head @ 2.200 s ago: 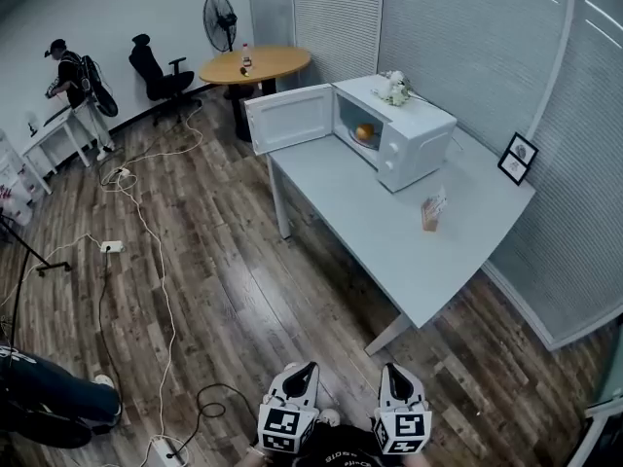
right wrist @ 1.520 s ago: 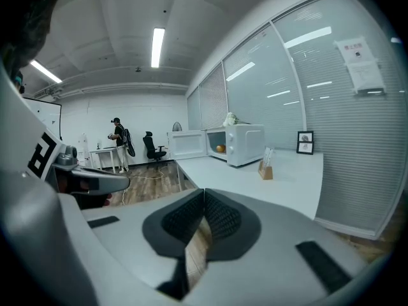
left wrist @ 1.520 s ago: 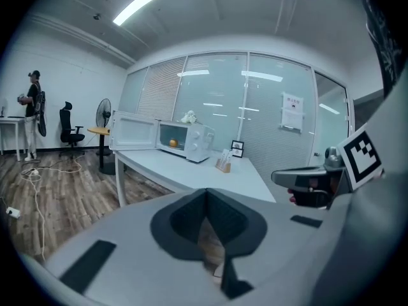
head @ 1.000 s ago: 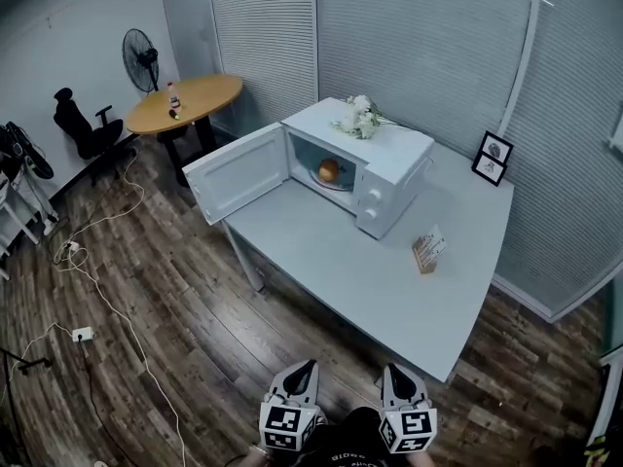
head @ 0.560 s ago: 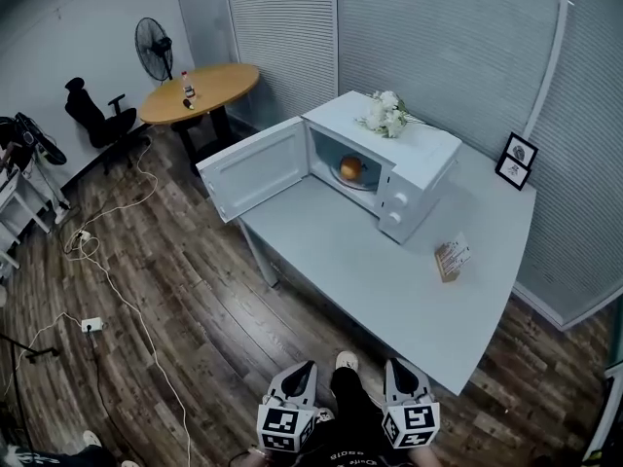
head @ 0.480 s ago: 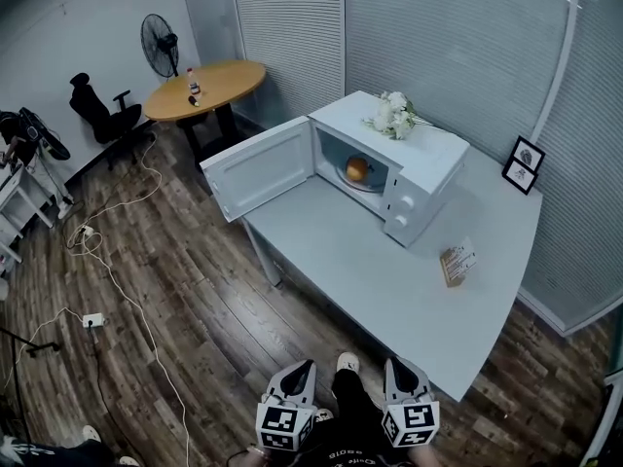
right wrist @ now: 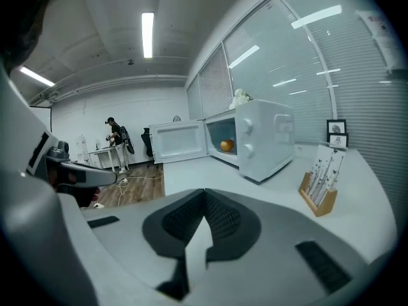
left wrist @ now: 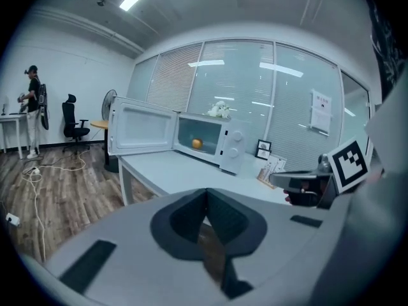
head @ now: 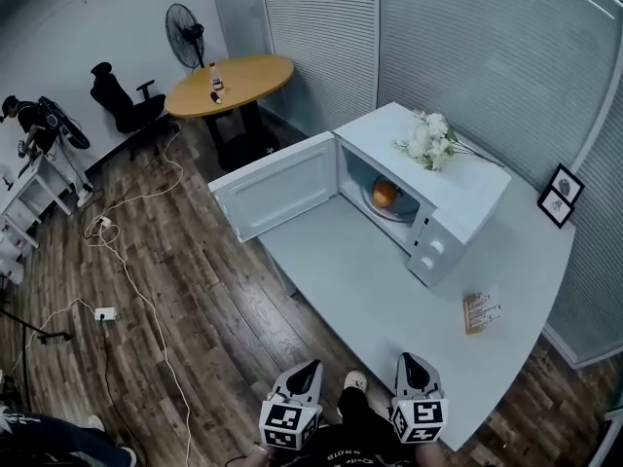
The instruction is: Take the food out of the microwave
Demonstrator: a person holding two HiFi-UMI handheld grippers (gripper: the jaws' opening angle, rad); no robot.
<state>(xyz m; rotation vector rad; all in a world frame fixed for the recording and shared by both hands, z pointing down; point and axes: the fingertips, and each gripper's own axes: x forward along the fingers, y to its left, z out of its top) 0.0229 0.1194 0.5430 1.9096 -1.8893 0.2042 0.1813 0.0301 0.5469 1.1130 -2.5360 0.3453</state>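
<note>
A white microwave (head: pixel 458 197) stands on the grey table (head: pixel 370 280) with its door (head: pixel 277 195) swung wide open to the left. Inside, an orange round food item (head: pixel 385 194) rests on a plate; it also shows in the left gripper view (left wrist: pixel 197 143) and the right gripper view (right wrist: pixel 225 145). Both grippers hang at the bottom of the head view, short of the table's near edge and far from the microwave. My left gripper (head: pixel 309 370) is shut and empty, its pads meeting (left wrist: pixel 206 195). My right gripper (head: pixel 411 361) is shut and empty too (right wrist: pixel 204 199).
White flowers (head: pixel 428 144) lie on the microwave's top. A wooden card holder (head: pixel 480 311) and a small picture frame (head: pixel 560 197) stand on the table's right part. Beyond are a round wooden table (head: pixel 229 81), a fan (head: pixel 183 22), an office chair (head: pixel 122 95), floor cables (head: pixel 127 261) and a person (head: pixel 29 125).
The whole view has moved closer to the table, so the microwave looks larger and sits more to the right. Both grippers stay shut at the bottom of the head view.
</note>
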